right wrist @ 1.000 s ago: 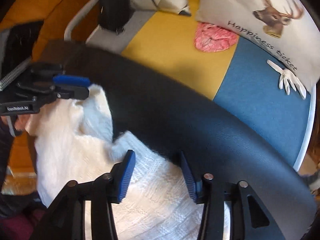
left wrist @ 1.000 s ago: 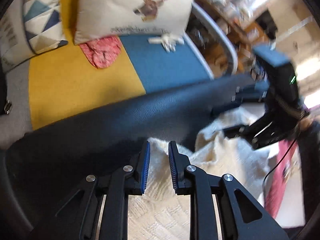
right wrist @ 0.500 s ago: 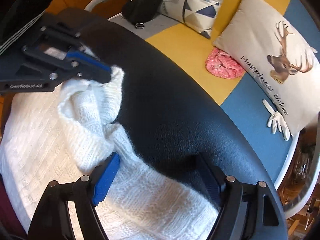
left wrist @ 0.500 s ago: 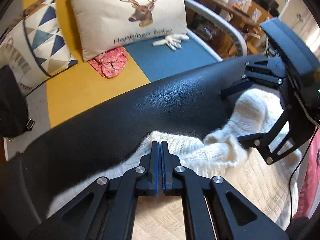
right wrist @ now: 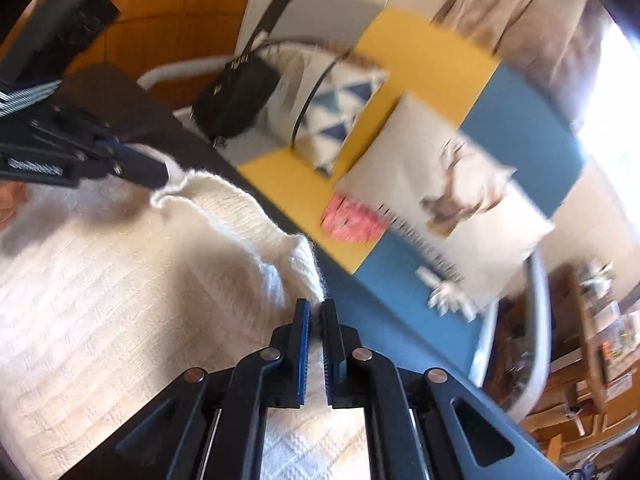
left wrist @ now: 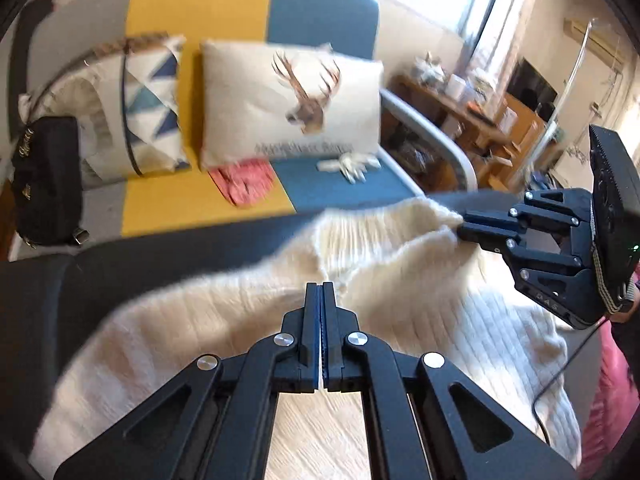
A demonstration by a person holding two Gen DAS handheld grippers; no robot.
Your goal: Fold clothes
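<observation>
— Fingers first: how do both pairs stand?
— Left gripper (left wrist: 322, 292) has its blue pads pressed together on a bunched fold of the cream knit sweater (left wrist: 248, 320). Right gripper (right wrist: 316, 312) has just been closing, and its pads now pinch the sweater's fuzzy edge between them, a thin slot left where the knit sits.
— Where does the sweater lie?
— Spread over a black leather-like surface (left wrist: 60, 280), its far edge lifted at the two pinched points. In the left wrist view the right gripper (left wrist: 464, 230) bites that raised edge from the side; in the right wrist view the left gripper (right wrist: 160, 178) does the same.
— Any writing?
— White lettering runs along the side of the left gripper's body in the right wrist view, too blurred to read. Small raised letters on the right gripper's body look like "DAS", though I cannot be sure. A line of dark script under the deer on the deer cushion (left wrist: 292, 104) is smeared and unreadable.
— Beyond that?
— Behind is a sofa (left wrist: 320, 8) in yellow and blue blocks, with a triangle-patterned cushion (left wrist: 148, 112), a pink cloth (left wrist: 244, 186), a white glove (left wrist: 348, 166) and a black bag (left wrist: 44, 184).
</observation>
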